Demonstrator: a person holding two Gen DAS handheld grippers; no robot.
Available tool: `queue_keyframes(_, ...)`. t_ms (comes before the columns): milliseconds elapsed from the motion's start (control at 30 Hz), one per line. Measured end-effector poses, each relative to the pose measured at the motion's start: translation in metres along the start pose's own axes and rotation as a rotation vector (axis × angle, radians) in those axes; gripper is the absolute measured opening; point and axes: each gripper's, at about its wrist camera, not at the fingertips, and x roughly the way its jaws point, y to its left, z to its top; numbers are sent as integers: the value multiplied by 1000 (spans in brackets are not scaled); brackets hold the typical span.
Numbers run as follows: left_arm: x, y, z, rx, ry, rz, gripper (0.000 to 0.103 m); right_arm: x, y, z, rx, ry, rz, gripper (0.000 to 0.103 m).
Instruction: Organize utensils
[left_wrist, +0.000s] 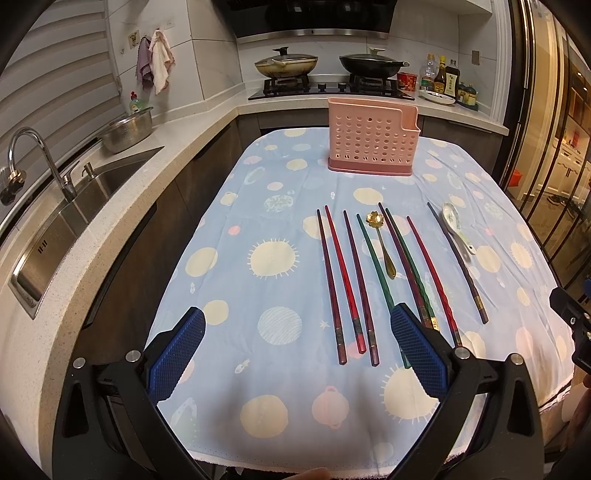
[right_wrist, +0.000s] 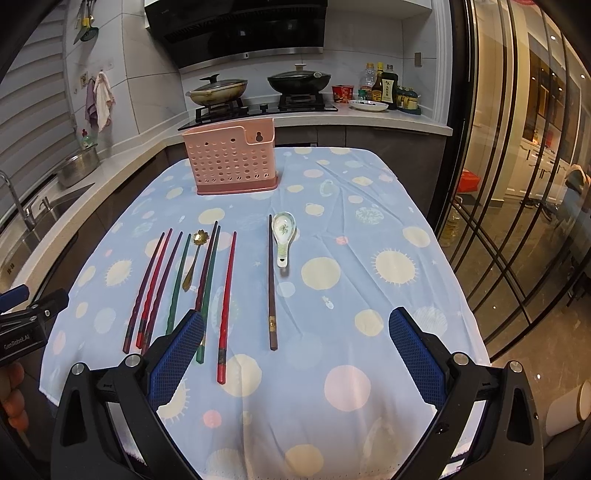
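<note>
Both grippers, left (left_wrist: 297, 338) and right (right_wrist: 296, 338), hang low over the near edge of the tabletop (right_wrist: 369, 258), jaws wide apart and holding nothing. Chopsticks (right_wrist: 226, 306) lie side by side on the spotty blue cloth, with a gold spoon (right_wrist: 194, 258) among them and a white spoon (right_wrist: 283, 236) just right of the last stick. Farther back stands a pink holder (right_wrist: 232, 162) with holes.
</note>
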Motion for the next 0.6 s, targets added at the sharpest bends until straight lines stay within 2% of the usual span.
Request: queue_keyframes(600, -7, -1, -4, 14, -29, 18, 96, -3, 6, -3, -3, -2, 3, 97)
